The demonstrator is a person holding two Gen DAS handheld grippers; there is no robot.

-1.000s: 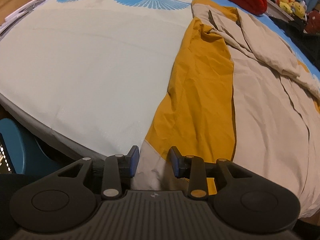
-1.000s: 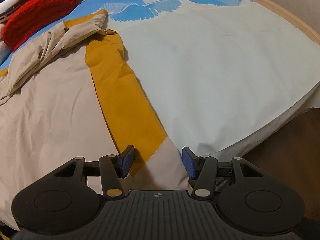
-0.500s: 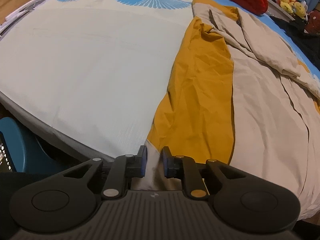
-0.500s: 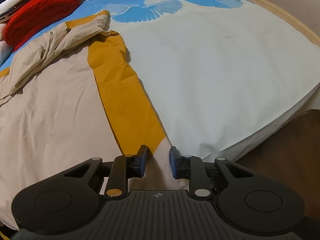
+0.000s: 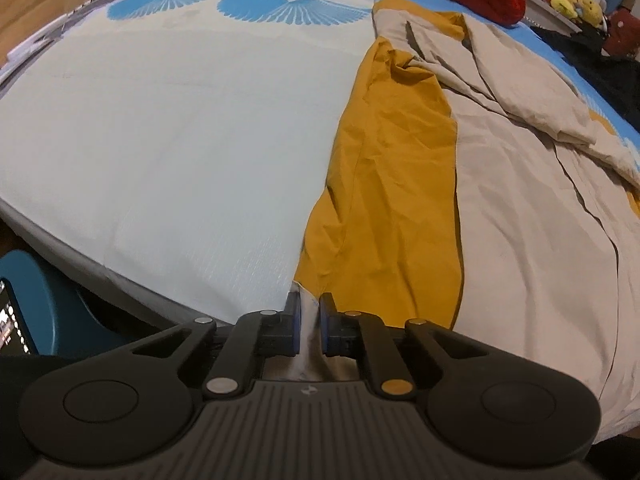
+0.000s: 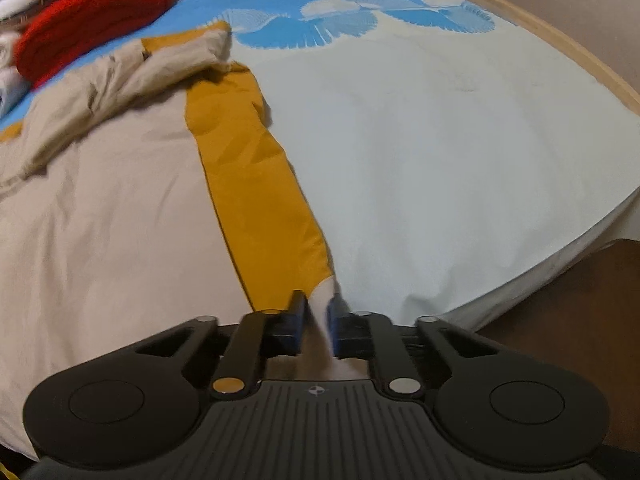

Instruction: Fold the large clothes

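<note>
So the left gripper [image 5: 309, 304] is pretty much closed down, with only a narrow gap left between the blue pads, and that gap is filled by a pale corner of the garment [image 5: 520, 240], so the cloth is clamped there at the near edge of the bed [image 5: 160, 140]. Same deal on the other side: the right gripper [image 6: 319, 312] is pinched around a whitish corner of the garment [image 6: 100, 220], though that view is a bit motion-blurred at the fingertips, so exact contact can't be made out super cleanly. The garment itself is spread out flat on the bed, beige in the middle with a mustard-yellow panel [image 5: 392, 200] running along each side, and its far end is bunched up in loose folds. The bed is covered by a pale sheet with a blue fan-like print [image 6: 320, 28] toward the far end. A red knitted item [image 6: 92, 16] is parked beyond the garment, apart from it.
</note>
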